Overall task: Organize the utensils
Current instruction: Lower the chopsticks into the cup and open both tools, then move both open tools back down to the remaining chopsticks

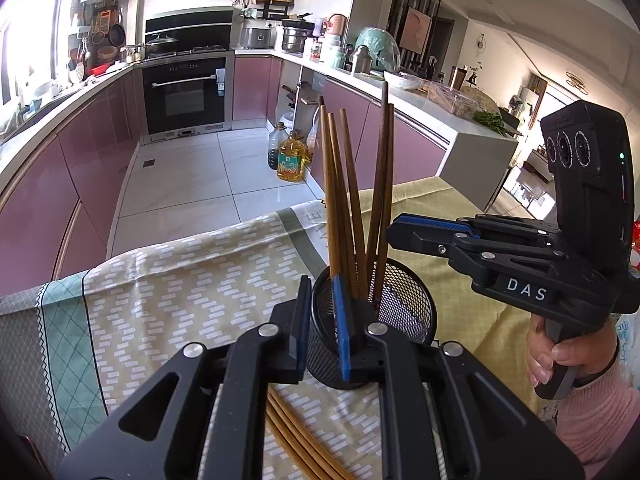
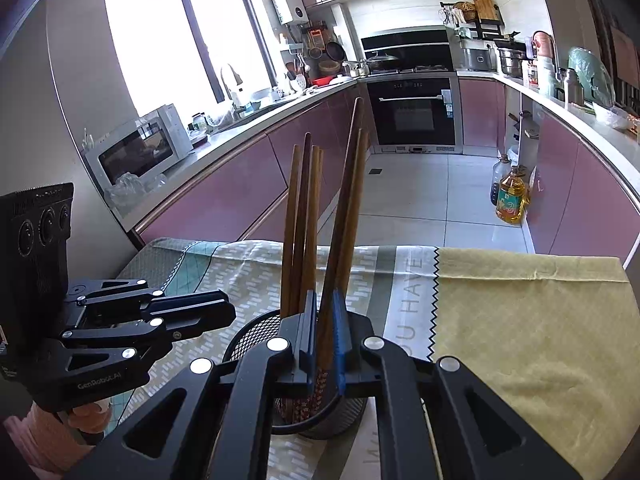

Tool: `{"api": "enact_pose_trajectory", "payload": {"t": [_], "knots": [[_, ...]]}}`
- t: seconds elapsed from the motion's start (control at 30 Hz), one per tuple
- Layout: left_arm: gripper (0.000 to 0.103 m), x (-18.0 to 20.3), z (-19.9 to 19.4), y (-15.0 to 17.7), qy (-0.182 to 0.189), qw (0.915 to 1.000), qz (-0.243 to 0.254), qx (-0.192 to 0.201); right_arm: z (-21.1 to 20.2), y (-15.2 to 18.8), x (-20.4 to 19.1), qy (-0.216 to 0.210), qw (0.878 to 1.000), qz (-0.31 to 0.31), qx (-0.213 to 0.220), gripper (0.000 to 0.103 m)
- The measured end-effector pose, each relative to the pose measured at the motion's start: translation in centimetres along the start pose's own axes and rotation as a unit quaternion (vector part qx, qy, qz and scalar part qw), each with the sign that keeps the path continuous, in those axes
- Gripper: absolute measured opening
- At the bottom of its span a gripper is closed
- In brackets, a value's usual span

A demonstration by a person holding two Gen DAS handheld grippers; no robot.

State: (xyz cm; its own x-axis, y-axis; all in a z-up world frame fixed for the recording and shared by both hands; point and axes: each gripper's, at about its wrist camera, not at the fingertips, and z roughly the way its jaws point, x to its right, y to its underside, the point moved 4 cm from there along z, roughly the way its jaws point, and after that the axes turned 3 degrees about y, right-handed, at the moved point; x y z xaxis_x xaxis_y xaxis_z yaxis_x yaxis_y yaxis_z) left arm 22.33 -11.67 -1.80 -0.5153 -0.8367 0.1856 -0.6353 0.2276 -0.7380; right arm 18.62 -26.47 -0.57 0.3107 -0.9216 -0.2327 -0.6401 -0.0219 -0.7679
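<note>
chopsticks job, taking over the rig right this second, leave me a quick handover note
Left gripper: narrowly open at the near rim of the mesh holder, not visibly clamping anything.
Right gripper: shut on a pair of chopsticks, whose lower ends are already inside the holder.
Done: several other chopsticks stand in the holder, which sits on the tablecloth.
Left: release the pair, then collect the loose chopsticks lying on the cloth under the left gripper.
</note>
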Motion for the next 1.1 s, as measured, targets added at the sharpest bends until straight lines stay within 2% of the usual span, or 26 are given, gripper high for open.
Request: {"api": "enact_pose_trajectory", "payload": {"t": [0.07,0.13,0.27,0.33,0.5,0.67,0.83,0.97,1.1], "knots": [[0.02,0.0,-0.5,0.2,-0.004,1.0,0.0,0.008,-0.3,0.1,0.0,0.001,1.0,0.0,0.005,0.009],[0.021,0.0,-1.2,0.6,-0.006,0.9999,0.0,0.016,-0.7,0.3,0.0,0.0,1.0,0.002,0.01,0.016],[0.038,0.0,-2.7,1.7,-0.022,0.9992,0.004,0.034,-2.4,0.8,-0.6,-0.006,1.0,-0.004,0.029,0.022],[0.04,-0.2,-3.5,2.6,-0.033,0.9986,0.004,0.04,-3.5,1.4,-1.5,-0.015,0.999,-0.021,0.04,0.029],[0.053,-1.0,-4.9,5.4,-0.061,0.9972,0.006,0.042,-5.4,4.1,-4.6,-0.039,0.995,-0.076,0.043,0.036],[0.057,-2.3,-5.1,9.3,-0.079,0.9968,-0.007,0.013,-3.8,7.7,-6.5,-0.061,0.994,-0.089,0.001,0.04],[0.058,-3.2,-4.2,12.9,-0.091,0.9952,-0.023,-0.026,-0.1,11.6,-7.6,-0.072,0.992,-0.08,-0.067,0.041],[0.058,-3.4,-3.5,15.0,-0.095,0.994,-0.028,-0.045,1.2,13.4,-7.9,-0.071,0.99,-0.072,-0.096,0.041],[0.058,-3.0,-3.3,16.2,-0.092,0.9938,-0.031,-0.053,1.7,14.3,-8.7,-0.06,0.989,-0.082,-0.107,0.041]]}}
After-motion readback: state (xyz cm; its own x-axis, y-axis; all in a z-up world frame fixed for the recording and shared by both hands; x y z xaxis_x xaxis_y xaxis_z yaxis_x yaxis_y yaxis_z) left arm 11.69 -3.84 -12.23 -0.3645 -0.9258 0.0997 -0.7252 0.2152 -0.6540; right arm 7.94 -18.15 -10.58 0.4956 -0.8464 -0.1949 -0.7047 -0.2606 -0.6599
